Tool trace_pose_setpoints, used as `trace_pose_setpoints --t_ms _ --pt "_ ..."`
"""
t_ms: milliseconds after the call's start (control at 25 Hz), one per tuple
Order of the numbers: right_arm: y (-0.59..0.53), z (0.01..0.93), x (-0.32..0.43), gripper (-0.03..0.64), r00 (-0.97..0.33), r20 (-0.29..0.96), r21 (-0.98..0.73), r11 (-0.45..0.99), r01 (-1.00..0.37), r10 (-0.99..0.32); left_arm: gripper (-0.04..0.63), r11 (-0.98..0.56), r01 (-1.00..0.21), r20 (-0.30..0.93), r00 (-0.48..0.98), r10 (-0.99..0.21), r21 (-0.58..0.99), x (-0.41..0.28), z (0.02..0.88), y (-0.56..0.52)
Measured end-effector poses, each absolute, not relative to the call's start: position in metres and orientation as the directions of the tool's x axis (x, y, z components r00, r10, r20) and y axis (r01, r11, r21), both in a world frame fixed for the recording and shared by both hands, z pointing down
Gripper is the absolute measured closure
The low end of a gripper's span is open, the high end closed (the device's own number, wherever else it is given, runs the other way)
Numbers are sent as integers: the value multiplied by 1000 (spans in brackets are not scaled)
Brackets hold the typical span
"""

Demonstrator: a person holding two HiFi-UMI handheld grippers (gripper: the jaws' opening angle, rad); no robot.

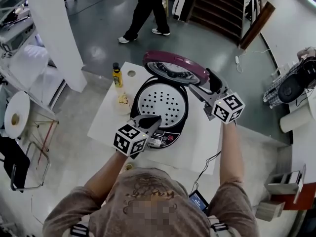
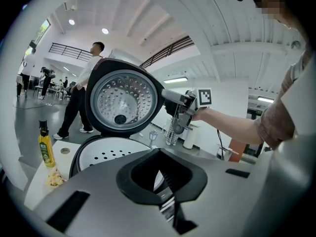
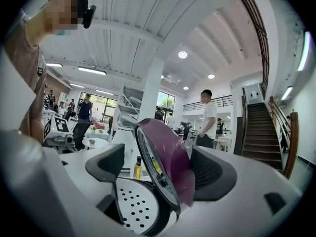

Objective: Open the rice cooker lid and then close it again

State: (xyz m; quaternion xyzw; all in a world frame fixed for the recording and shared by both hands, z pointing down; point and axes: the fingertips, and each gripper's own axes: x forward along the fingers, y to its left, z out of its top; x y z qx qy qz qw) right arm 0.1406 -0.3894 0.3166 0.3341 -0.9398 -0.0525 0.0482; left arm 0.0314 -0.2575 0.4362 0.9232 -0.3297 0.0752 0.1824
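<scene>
The round purple rice cooker lid (image 1: 173, 65) stands open, tipped toward the white table's (image 1: 106, 117) far edge. The right gripper (image 1: 202, 83) is nearer, its jaws wide apart across the lid's rim. The left gripper (image 1: 150, 122) is pinched closed and empty by the black cooker's (image 1: 143, 90) front.

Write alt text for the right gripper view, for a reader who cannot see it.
The open jaws of the right gripper straddle the raised purple rice cooker lid, which stands on edge between them. Below it shows the cooker's perforated white plate, with a yellow bottle behind. Beyond is a bright hall with a staircase and people standing.
</scene>
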Motion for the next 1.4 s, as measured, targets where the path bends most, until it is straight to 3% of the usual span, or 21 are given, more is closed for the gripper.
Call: trace_pose_setpoints --t_ms 600,1400 --pt "-331 345 134 203 -787 40 60 788 -613 -616 577 -719 -623 268 782 -563 307 32 442 -231" --pt "-276 411 126 224 -789 130 -62 789 -611 -601 577 -718 -625 268 781 -565 306 19 442 -208"
